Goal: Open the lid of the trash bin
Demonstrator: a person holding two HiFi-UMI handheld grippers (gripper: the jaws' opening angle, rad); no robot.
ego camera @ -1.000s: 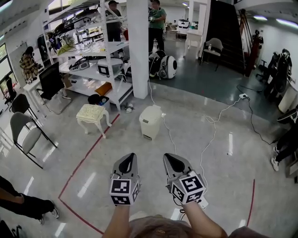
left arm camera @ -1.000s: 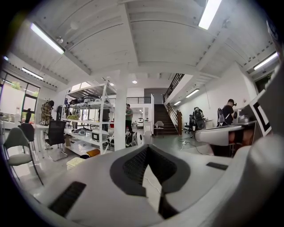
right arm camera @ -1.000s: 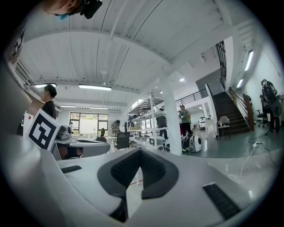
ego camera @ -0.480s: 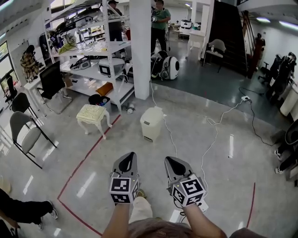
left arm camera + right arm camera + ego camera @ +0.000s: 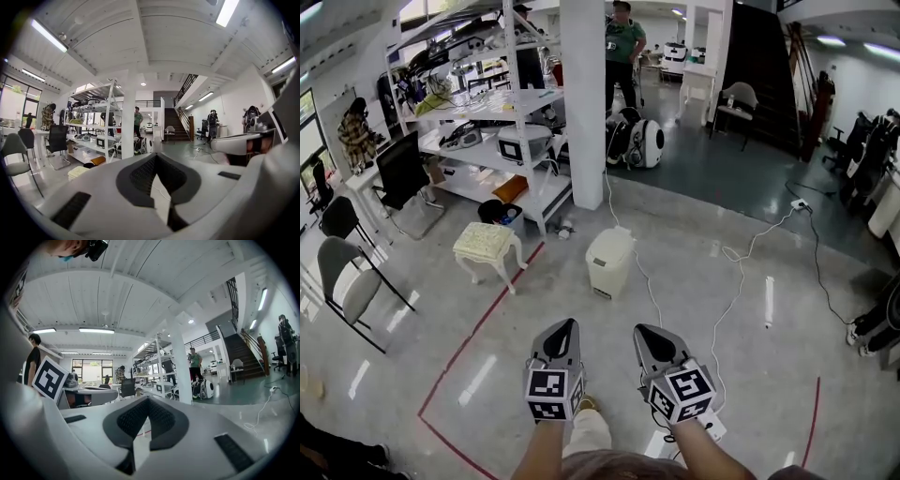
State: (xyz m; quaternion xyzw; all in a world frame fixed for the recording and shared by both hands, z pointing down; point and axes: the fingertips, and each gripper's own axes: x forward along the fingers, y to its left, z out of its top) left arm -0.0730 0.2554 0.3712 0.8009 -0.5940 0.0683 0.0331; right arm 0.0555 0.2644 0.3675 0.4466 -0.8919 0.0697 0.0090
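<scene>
**Bin shut, grippers well short of it**

The white bin (image 5: 608, 263) stands on the floor near the pillar (image 5: 583, 103), right of the stool (image 5: 487, 243). Its lid is down, so its contents are hidden. The left gripper (image 5: 566, 324) and right gripper (image 5: 640, 330) are both clenched on nothing and well apart from the bin.

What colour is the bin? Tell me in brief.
The bin is cream-white all over, lid included. It shows best in the head view.

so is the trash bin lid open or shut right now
Shut: the lid sits flat on the white trash bin, no gap visible along its rim.
</scene>
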